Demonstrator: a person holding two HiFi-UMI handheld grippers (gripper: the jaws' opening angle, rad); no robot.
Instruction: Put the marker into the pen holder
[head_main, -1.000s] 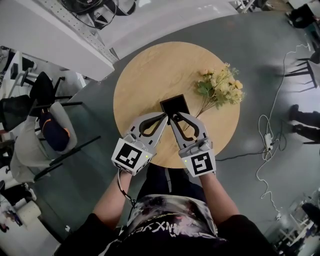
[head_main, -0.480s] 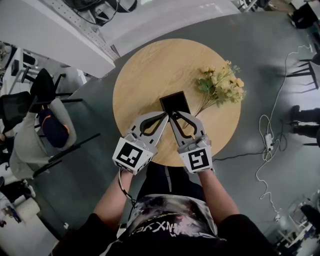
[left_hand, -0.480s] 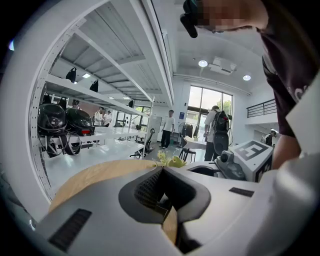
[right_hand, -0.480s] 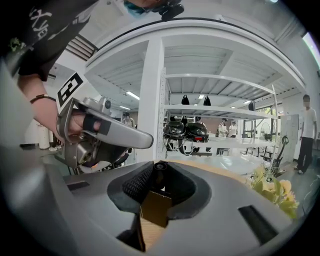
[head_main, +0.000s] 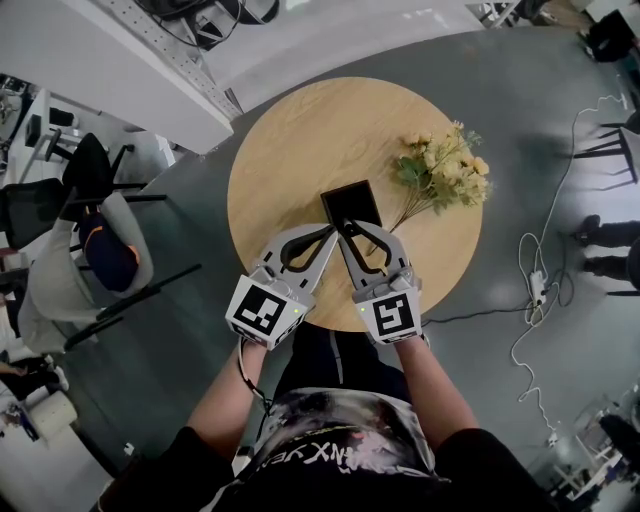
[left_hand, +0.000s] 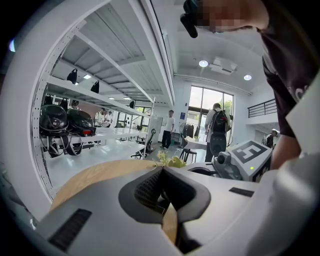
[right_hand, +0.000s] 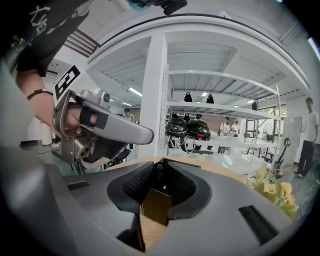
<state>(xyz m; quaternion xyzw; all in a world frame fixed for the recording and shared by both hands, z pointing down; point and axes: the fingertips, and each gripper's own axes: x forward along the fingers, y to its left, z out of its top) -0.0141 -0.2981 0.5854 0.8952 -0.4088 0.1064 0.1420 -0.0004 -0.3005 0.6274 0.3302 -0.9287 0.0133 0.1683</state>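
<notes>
- From the head view, a round wooden tabletop (head_main: 300, 140) fills the centre of the frame. A black square pen holder (head_main: 351, 205) stands near its middle, and a bunch of yellow flowers (head_main: 445, 170) lies to the right of the holder.
- In that view the left hand-held gripper (head_main: 327, 234) and the right hand-held gripper (head_main: 347, 234) come in from the lower centre. Their tips lie side by side at the near edge of the pen holder.
- The marker is too small to pick out from the head view. The right gripper view shows it: the marker (right_hand: 159, 170) is a dark round stick standing between the right jaw tips, and the jaws are narrowed onto it and hold it.
- In that same view the pen holder's dark rim shows just beyond the tips and its side shows through the gap below them, so the marker is at the holder but not inside it.
- The left gripper view shows its jaws drawn together at the tips with nothing held between them. Bare wood shows through the gap lower down.
- The left gripper view also has people (left_hand: 217, 130) standing far back at centre right.
- Both gripper views show white shelves (right_hand: 225, 107) carrying black helmets (right_hand: 187, 130), which the head view does not show.
- Only the head view shows the chair (head_main: 90, 250) at the left and the cables (head_main: 530, 290) on the grey floor at the right.
</notes>
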